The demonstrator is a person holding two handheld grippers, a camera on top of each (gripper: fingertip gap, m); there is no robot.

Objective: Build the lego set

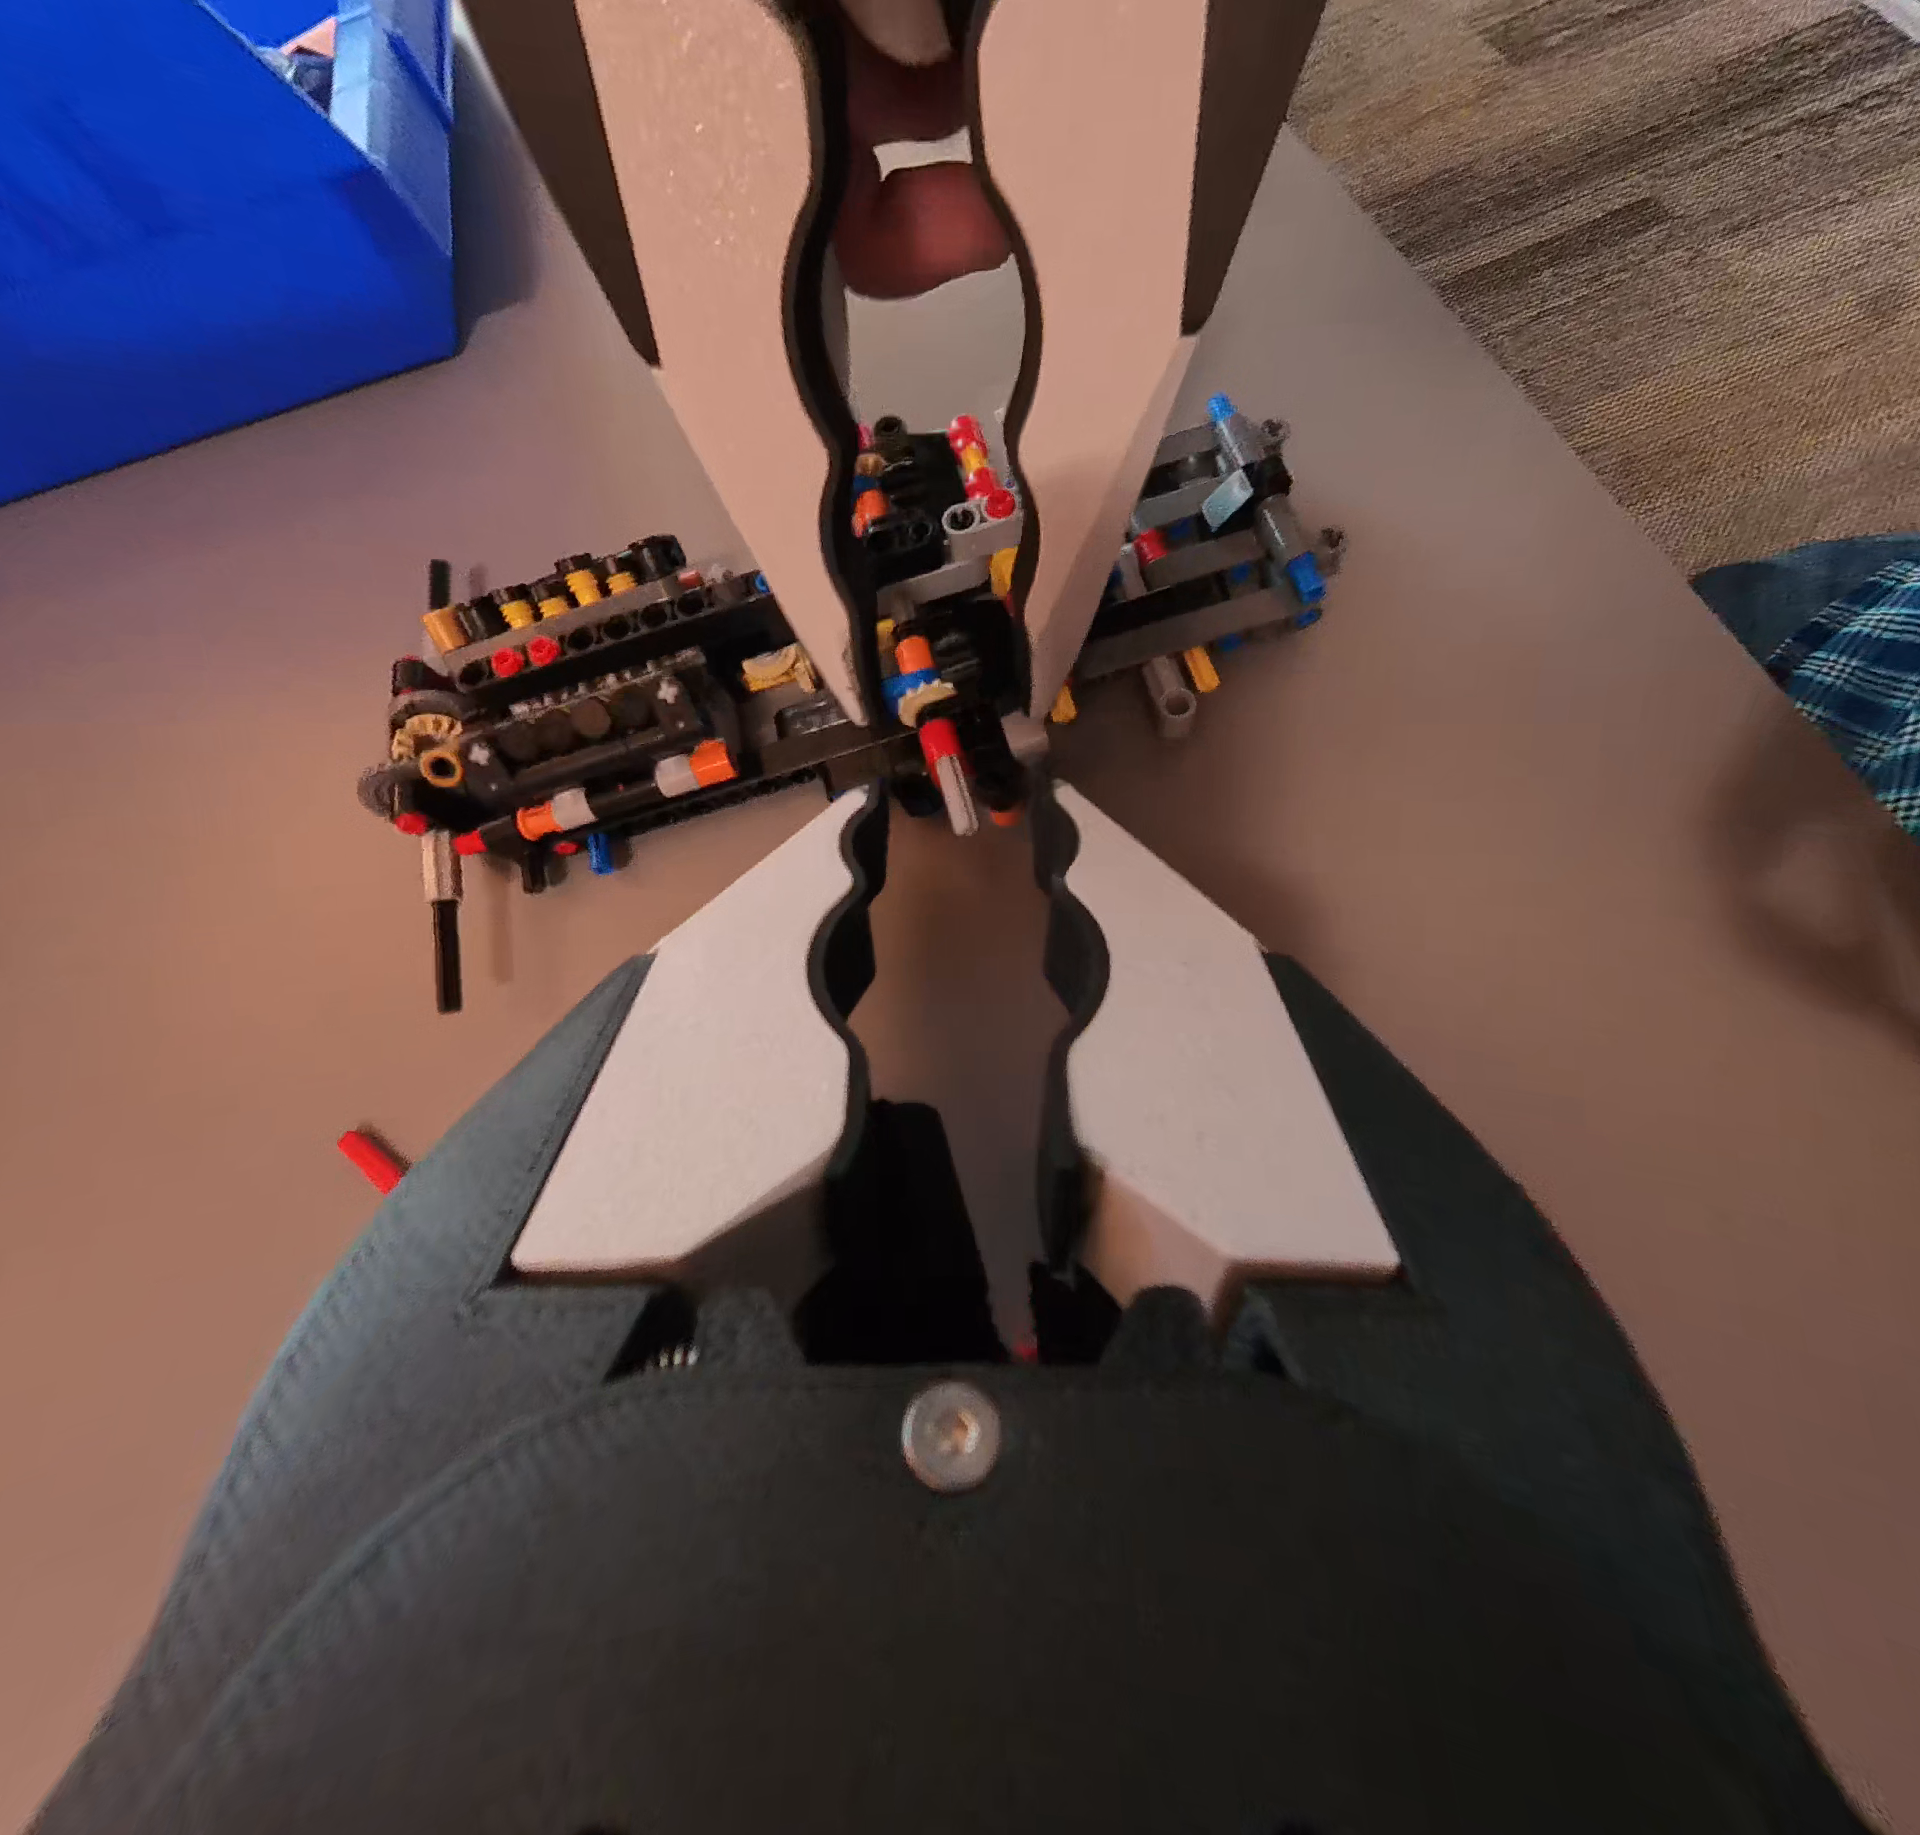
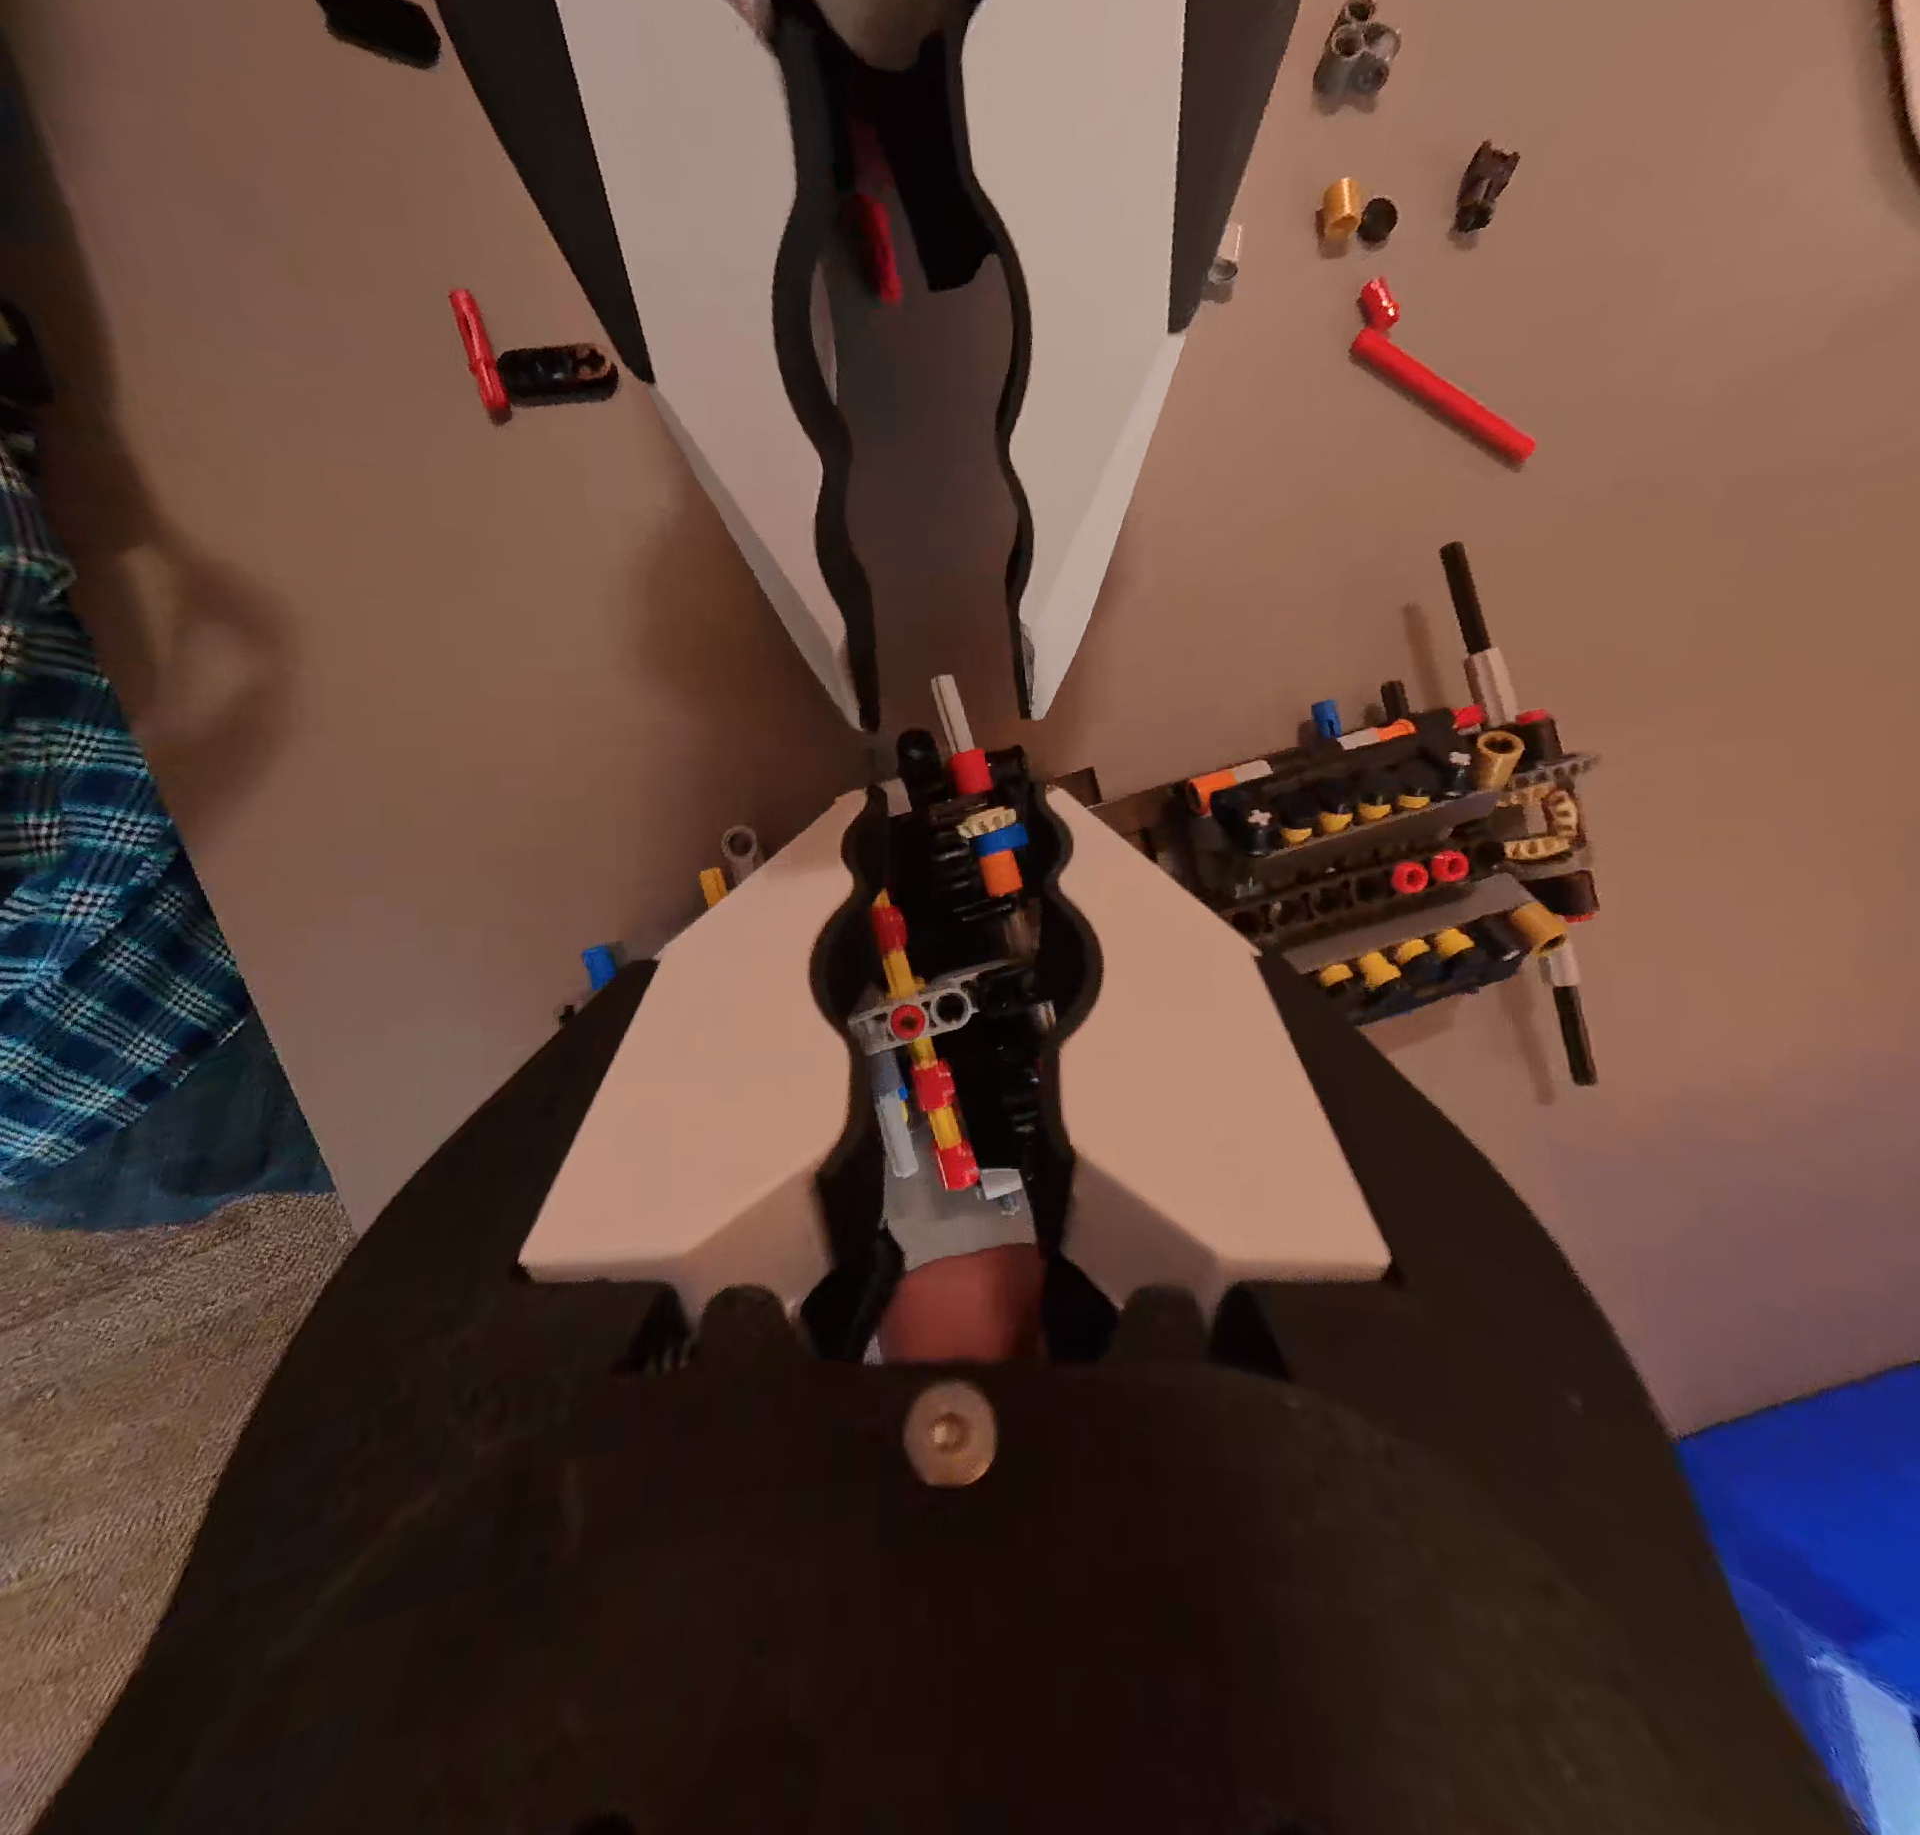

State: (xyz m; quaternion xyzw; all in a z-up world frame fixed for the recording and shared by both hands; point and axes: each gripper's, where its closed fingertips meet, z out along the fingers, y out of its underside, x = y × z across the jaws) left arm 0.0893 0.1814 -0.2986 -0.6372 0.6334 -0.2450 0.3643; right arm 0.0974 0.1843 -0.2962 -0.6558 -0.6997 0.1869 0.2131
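Observation:
A long lego assembly (image 1: 623, 705) of black, grey, yellow and orange parts lies across the tan table (image 1: 312, 954); it also shows in the right wrist view (image 2: 1382, 850). My right gripper (image 2: 956, 798) is closed over its narrow black middle section (image 2: 987, 912), which fills the gap between the pads. In the left wrist view the right gripper (image 1: 951, 715) comes in from the top. My left gripper (image 1: 956, 803) faces it tip to tip and is open. A light grey axle with a red bush (image 1: 951, 767) pokes out of the assembly between the left fingertips. The left gripper (image 2: 945, 720) holds nothing.
A blue bin (image 1: 156, 175) stands at the table's far left. Loose parts lie on the table: a red axle (image 2: 1444, 393), a black beam (image 2: 556, 372), a red pin (image 2: 473, 346), a grey connector (image 2: 1356, 45), a yellow bush (image 2: 1340, 206). A plaid sleeve (image 2: 83, 902) is at the table edge. The tips of both grippers are at nearly the same place.

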